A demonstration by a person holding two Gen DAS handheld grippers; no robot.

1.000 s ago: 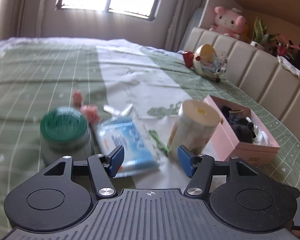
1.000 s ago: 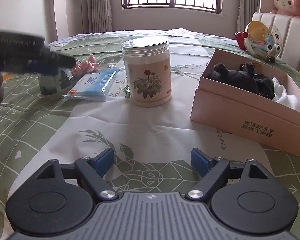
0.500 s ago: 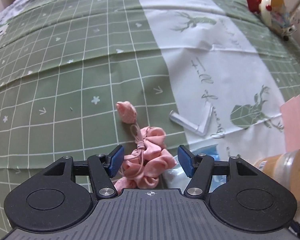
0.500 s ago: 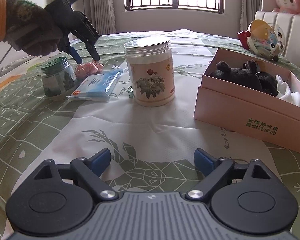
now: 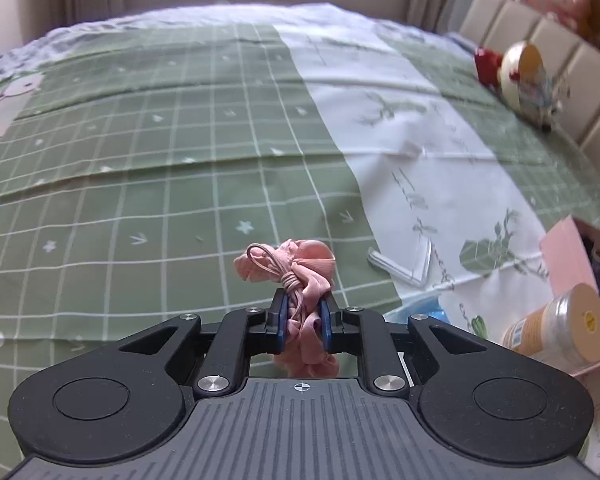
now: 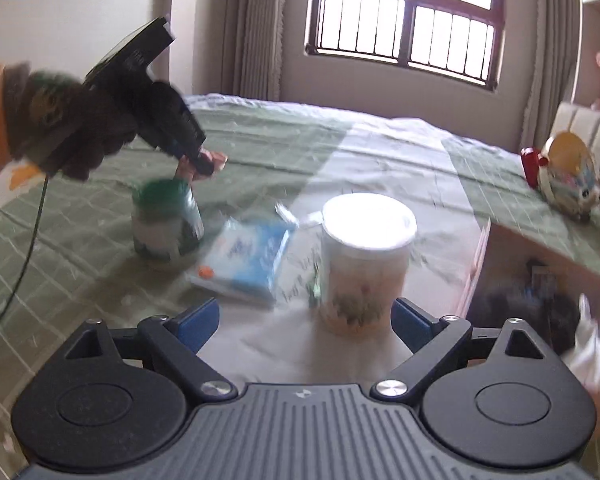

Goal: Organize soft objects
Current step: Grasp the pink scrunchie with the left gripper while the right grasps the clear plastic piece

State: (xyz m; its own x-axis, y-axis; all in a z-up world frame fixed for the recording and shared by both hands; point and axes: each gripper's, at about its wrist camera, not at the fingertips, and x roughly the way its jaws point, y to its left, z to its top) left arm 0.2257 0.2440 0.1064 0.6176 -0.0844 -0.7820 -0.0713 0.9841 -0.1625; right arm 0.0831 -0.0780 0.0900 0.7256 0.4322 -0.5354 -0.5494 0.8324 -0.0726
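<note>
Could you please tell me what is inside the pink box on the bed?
The pink box shows blurred dark soft items and something white at its near corner. Blur and its walls hide the rest.

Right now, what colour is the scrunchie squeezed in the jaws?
Pink. The scrunchie shows best in the left wrist view, pinched in the left gripper.

Bedspread (image 5: 148,128) lay bare toward the bed's far edge. Green-lidded jar (image 6: 166,222), tissue pack (image 6: 246,258) and tall canister (image 6: 366,262) crowded the near side; pink box (image 6: 540,276) blocked the right.
</note>
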